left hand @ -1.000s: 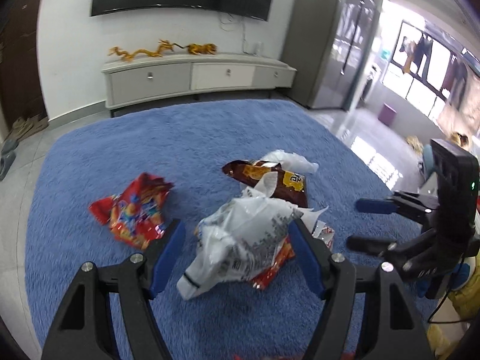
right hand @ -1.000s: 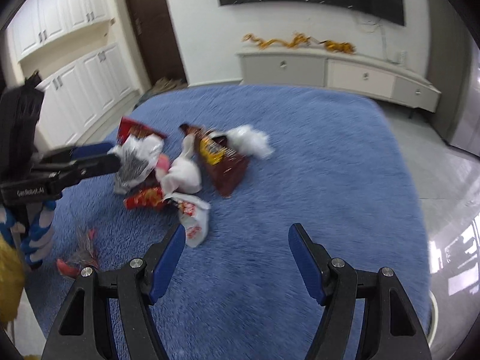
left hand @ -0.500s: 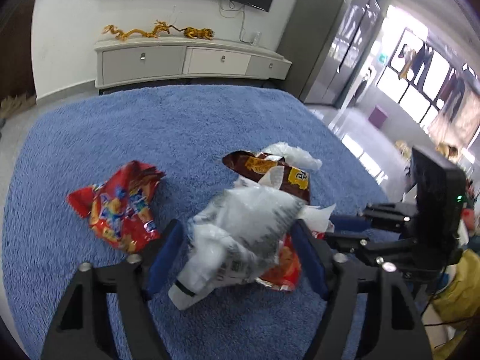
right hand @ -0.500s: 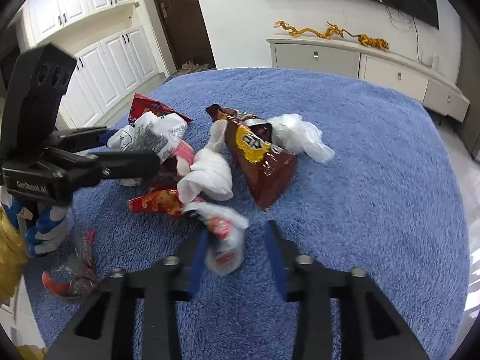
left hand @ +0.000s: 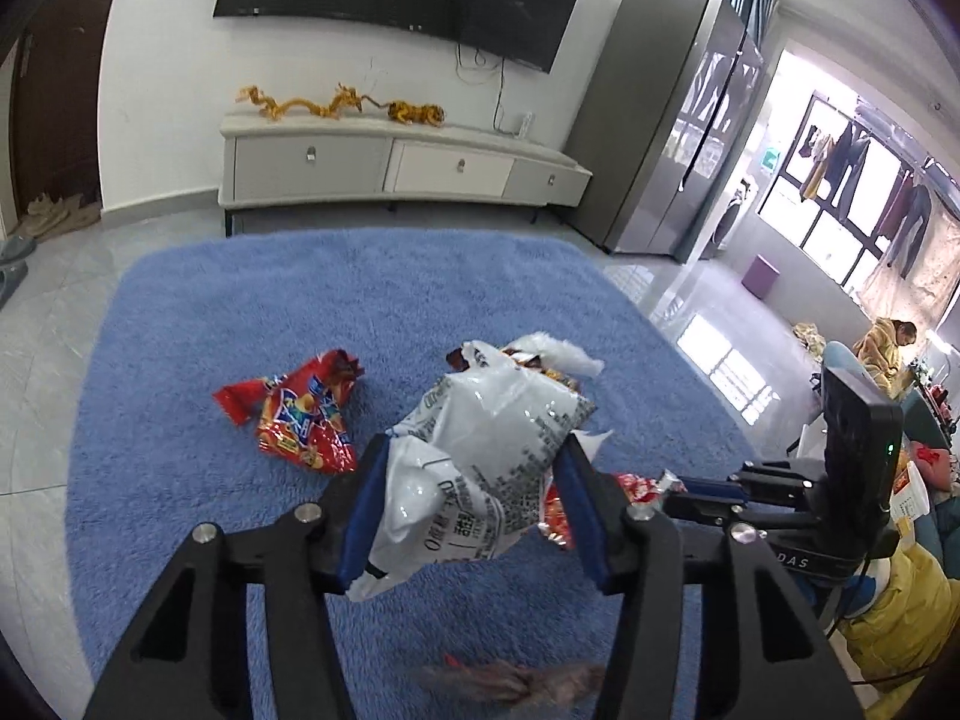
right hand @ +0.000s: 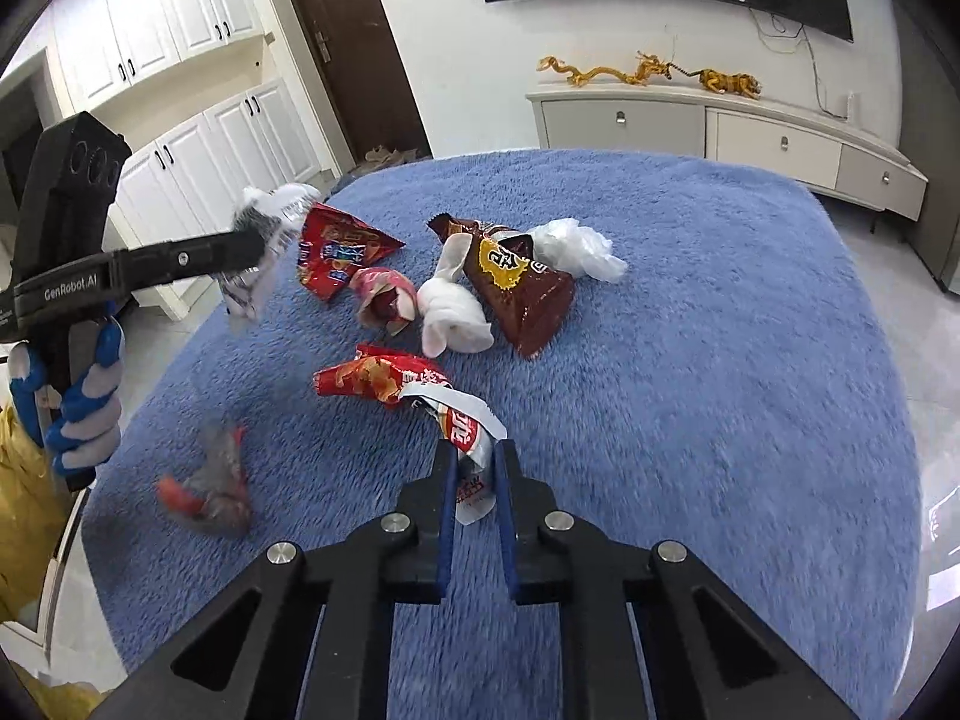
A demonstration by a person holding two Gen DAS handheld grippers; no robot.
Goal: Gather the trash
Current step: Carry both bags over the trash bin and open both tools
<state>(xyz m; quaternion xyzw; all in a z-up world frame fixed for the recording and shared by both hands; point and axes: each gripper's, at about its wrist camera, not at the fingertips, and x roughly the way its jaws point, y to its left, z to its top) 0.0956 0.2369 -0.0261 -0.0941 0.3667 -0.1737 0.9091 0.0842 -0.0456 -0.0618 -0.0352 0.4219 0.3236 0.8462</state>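
Left wrist view: I am holding a crumpled white printed wrapper (left hand: pixel 492 462) pinched in the left gripper (left hand: pixel 471 507), lifted above the blue shag rug (left hand: pixel 300 300). The right wrist view is showing my right gripper (right hand: pixel 474 495) nearly closed on the white end of a small red and white snack packet (right hand: pixel 465 432), low over the rug.

So, as I am judging it, two pieces are in hand and none is yet put away; no bin or bag is showing in either view.

Much trash is lying on the rug ahead of me. A red chip bag with blue lettering (right hand: pixel 339 249) is sitting at the far left. Near it are a pink crumpled wrapper (right hand: pixel 384 297), a wad of white tissue (right hand: pixel 450 315), and a brown snack bag (right hand: pixel 519 279) with a clear plastic bag (right hand: pixel 576 249) touching its far side. An orange-red chip packet (right hand: pixel 375 378) is lying just beyond my right gripper, and a blurred grey and red wrapper (right hand: pixel 210 483) is resting near the rug's left edge.

I am reckoning the collecting is at an early stage, with seven pieces left.
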